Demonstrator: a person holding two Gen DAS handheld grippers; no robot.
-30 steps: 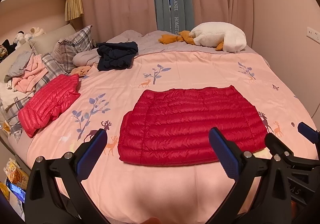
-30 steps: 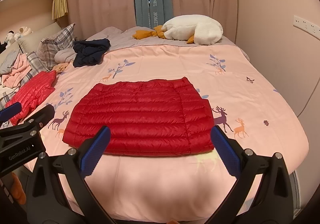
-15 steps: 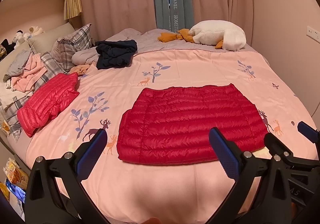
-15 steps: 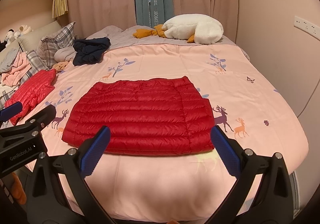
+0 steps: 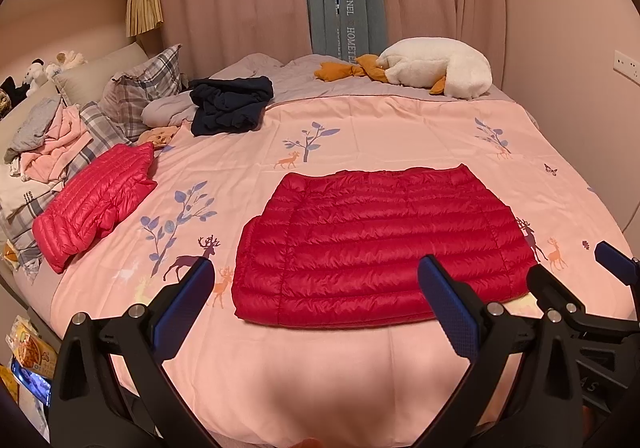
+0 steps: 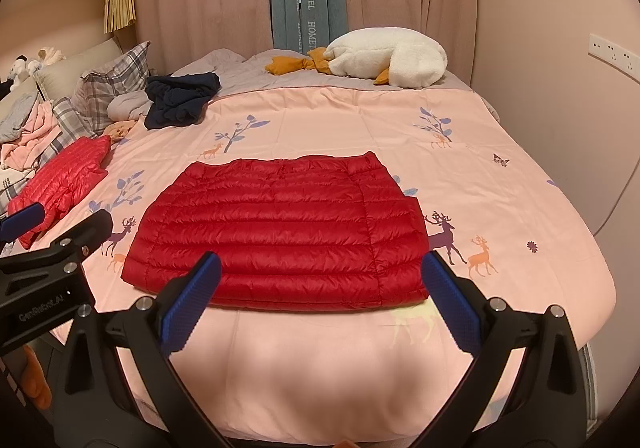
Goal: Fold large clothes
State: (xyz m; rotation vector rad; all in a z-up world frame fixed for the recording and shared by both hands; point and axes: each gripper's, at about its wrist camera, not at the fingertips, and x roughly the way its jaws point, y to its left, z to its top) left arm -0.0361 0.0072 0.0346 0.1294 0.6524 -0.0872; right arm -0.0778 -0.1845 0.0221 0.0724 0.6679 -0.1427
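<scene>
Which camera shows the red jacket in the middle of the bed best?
The right wrist view: the jacket lies centred, only its near edge crossed by the fingers. In the left wrist view, the jacket is also whole but off-centre, one finger overlapping its near right part.

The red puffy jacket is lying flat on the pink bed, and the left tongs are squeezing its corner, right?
Not quite. The red puffy jacket does lie flat on the pink bed, but the left tongs are not squeezing it. In the left wrist view they are wide open and hover in front of the jacket with nothing between them. The right tongs are open too.
</scene>
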